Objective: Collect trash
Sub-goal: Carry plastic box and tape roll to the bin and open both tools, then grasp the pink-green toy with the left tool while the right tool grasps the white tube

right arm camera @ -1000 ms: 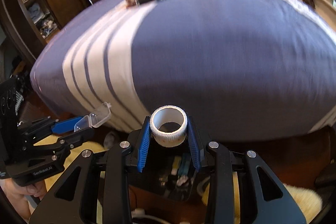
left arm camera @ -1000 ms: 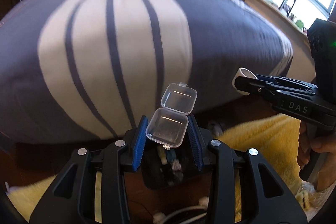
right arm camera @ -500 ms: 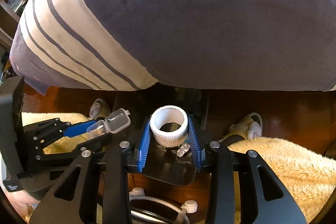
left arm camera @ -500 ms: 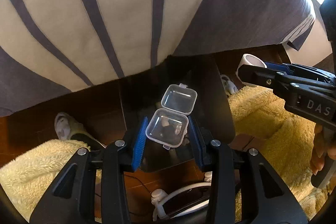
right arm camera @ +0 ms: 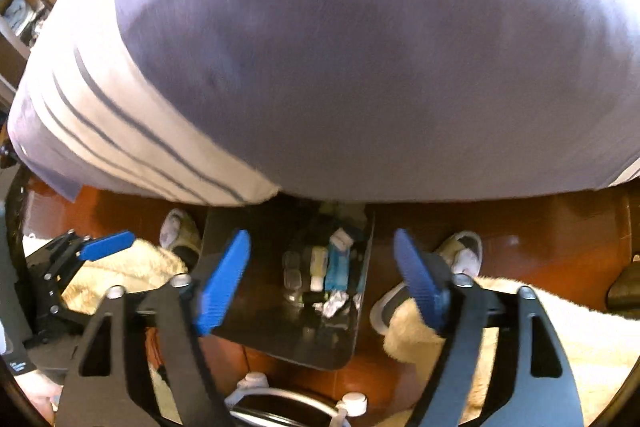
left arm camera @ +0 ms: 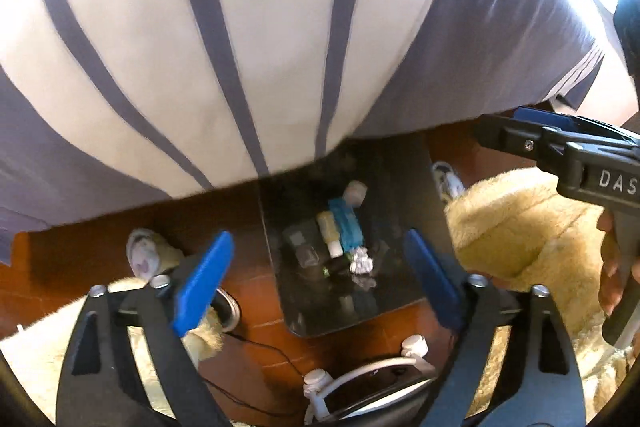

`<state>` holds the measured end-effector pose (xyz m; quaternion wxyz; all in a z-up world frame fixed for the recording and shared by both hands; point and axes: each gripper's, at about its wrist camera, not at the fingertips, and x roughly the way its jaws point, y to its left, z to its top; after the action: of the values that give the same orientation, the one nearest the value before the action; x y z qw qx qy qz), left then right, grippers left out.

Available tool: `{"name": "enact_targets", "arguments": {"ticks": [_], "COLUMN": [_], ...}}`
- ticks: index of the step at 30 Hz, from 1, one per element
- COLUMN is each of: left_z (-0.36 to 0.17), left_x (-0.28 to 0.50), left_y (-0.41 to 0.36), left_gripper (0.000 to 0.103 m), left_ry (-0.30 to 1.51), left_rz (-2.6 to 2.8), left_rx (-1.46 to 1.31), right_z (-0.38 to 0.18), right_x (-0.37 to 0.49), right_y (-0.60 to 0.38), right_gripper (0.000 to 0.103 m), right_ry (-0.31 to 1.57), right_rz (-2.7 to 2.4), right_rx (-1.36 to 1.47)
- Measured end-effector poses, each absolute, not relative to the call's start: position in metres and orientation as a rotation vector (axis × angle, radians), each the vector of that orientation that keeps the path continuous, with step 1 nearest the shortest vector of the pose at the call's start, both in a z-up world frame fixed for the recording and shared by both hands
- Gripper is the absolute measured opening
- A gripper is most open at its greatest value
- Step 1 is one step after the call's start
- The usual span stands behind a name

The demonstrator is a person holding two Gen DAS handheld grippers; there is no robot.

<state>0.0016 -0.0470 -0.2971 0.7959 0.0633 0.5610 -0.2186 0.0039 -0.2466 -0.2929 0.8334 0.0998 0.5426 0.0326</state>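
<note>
Both my tools, left (left arm camera: 316,287) and right (right arm camera: 322,279), hang spread and empty above the bin (left arm camera: 424,187); its scraps look light and crushable, best pinched mid-body.

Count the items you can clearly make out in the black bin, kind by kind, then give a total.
White tape roll: 1
Blue packet: 1
Small pale bottle: 1
Clear hinged box: 1
Crumpled foil wad: 1
Total: 5; darker bits underneath are unclear.

Mixed trash (left arm camera: 340,235) inside black bin (left arm camera: 416,195)
</note>
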Motion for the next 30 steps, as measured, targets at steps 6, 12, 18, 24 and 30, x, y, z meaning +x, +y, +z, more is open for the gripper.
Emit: {"name": "enact_targets", "arguments": {"ticks": [6, 12, 18, 24, 30], "left_z": [-0.237, -0.173, -0.124, -0.096, -0.084], "left_x": [0.002, 0.017, 0.056, 0.117, 0.184], "left_y": [-0.044, -0.036, -0.028, -0.013, -0.009], "left_gripper": [0.095, 0.095, 0.095, 0.095, 0.095], "left_ry": [1.088, 0.952, 0.850, 0.781, 0.743], "left_rz": [-0.465, -0.459, -0.431, -0.348, -0.275], "left_rx": [0.147, 0.155, 0.165, 0.140, 0.115], "right_z": [-0.237, -0.167, -0.129, -0.107, -0.107], "right_x": [0.009, 0.023, 0.072, 0.134, 0.203], "right_y": [-0.258, -0.264, -0.269, -0.262, -0.257], "right_gripper": [0.087, 0.087, 0.088, 0.088, 0.088], "right_ry": [1.016, 0.846, 0.806, 0.770, 0.779], "right_rz": [0.070, 0.066, 0.071, 0.077, 0.064], "right_rx": [0.212, 0.179, 0.145, 0.086, 0.114]}}
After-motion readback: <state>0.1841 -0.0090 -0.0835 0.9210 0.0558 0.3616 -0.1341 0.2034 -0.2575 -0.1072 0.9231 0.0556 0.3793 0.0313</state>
